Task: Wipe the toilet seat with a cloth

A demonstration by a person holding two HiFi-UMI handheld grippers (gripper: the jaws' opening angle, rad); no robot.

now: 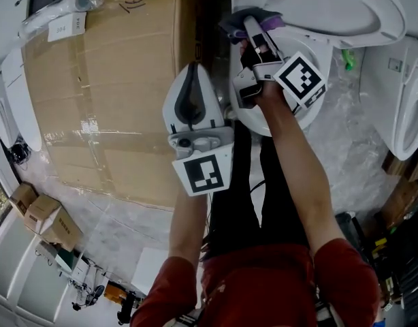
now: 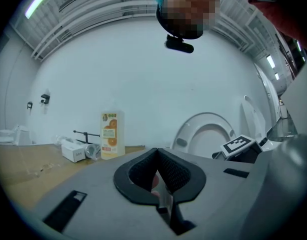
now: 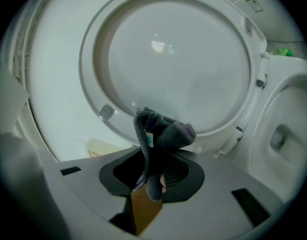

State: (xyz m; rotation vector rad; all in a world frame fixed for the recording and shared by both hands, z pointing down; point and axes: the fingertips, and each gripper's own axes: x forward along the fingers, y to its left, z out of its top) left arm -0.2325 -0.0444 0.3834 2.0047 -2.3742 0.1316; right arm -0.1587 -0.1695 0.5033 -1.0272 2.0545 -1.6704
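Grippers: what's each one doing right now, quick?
Left gripper: shut, nothing seen between its jaws.
Right gripper: shut on the cloth.

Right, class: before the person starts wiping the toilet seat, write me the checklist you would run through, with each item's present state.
1. Cloth gripped by the right tool: ok, jaws shut on it.
2. Cloth spread flat for wiping: not ok, it is bunched up.
3. Raised toilet seat facing the right tool: ok.
4. Cloth touching the seat: cannot tell.
5. Left tool out of the way: ok, shut and empty, off to the side.
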